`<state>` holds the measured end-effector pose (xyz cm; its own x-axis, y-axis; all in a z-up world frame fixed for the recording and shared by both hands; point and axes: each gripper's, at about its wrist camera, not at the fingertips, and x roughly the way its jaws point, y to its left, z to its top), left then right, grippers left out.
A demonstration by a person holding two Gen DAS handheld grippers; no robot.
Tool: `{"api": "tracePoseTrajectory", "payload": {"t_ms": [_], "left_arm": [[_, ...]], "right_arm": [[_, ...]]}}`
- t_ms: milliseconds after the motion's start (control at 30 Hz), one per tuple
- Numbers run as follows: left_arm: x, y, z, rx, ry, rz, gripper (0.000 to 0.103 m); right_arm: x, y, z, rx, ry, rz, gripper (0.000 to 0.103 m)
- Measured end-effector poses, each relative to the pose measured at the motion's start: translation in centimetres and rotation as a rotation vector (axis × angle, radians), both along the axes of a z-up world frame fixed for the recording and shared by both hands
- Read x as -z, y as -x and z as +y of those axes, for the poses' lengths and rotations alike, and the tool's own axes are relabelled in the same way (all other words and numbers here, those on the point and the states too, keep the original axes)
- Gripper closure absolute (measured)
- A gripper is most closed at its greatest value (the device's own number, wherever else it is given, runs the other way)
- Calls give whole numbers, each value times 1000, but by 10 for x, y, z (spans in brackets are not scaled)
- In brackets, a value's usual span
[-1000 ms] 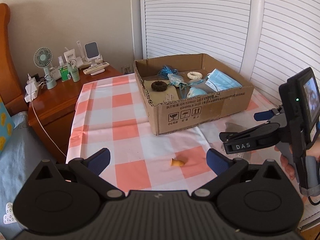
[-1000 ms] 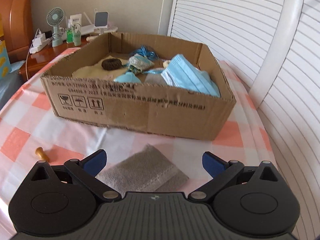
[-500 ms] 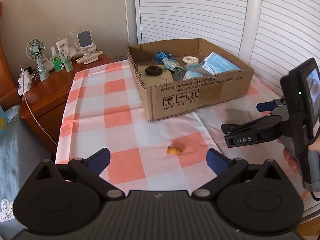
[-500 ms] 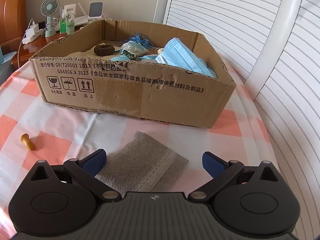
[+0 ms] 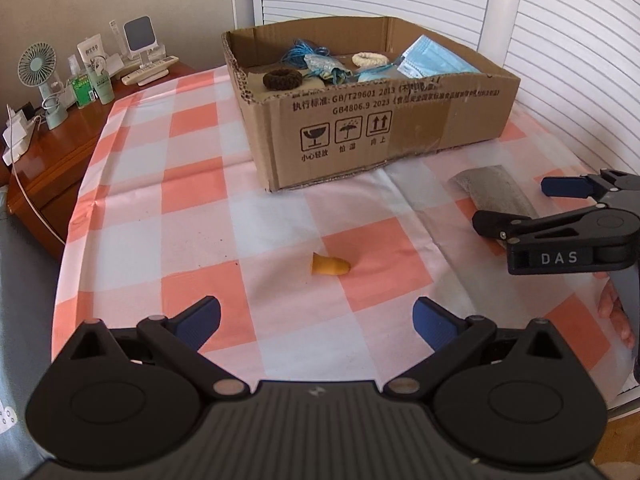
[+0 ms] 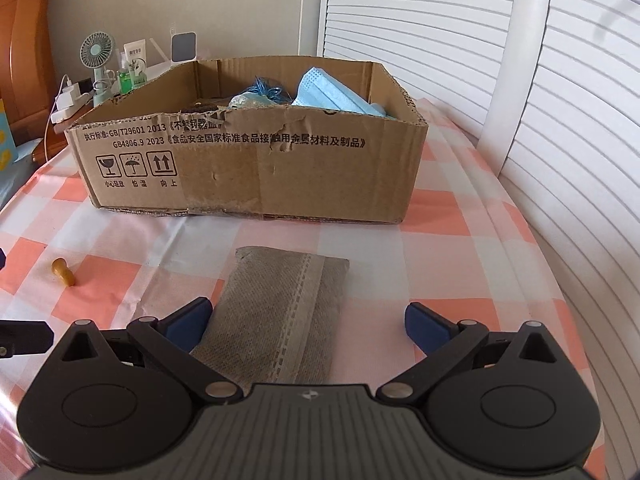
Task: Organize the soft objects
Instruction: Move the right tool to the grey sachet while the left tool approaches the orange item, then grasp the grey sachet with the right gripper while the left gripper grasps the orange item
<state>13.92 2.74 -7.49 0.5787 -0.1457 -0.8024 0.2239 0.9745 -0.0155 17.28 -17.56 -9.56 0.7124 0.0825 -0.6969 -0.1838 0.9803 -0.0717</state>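
A grey fabric pouch (image 6: 280, 300) lies flat on the checked cloth, right in front of my right gripper (image 6: 306, 322), which is open with its blue pads on either side of the pouch's near end. The pouch (image 5: 496, 192) shows in the left wrist view beneath the right gripper (image 5: 516, 206). A small orange earplug (image 5: 330, 266) lies ahead of my left gripper (image 5: 318, 318), which is open and empty. The earplug (image 6: 64, 272) also lies at the left in the right wrist view. A cardboard box (image 5: 400, 120) beyond holds blue face masks (image 5: 434, 60), a dark hair tie (image 5: 282, 79) and blue string.
A wooden nightstand (image 5: 60, 140) at the left carries a small fan (image 5: 38, 72), bottles and a charger cable. White slatted doors (image 6: 520, 60) stand behind and to the right. A hand (image 5: 616, 312) holds the right gripper's handle near the table's right edge.
Both grippers have dropped lower and closer to the table. The right gripper has come forward so its open pads now flank the grey pouch. The left has neared the earplug.
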Motion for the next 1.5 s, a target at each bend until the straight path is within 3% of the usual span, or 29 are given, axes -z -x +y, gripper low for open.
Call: {"api": "tracePoseTrajectory", "payload": {"t_ms": [967, 1233, 1333, 1500], "left_arm": [[12, -9, -4, -16, 14, -90, 1], [5, -2, -9, 25, 24, -145, 56], [5, 0, -12, 39, 20, -157, 66], [6, 2, -16, 43, 22, -166, 75]], "right_arm": [[0, 3, -2, -19, -5, -15, 0], [0, 6, -4, -40, -8, -22, 0], [1, 7, -5, -47, -9, -27, 0], [1, 8, -6, -55, -11, -30, 0]]}}
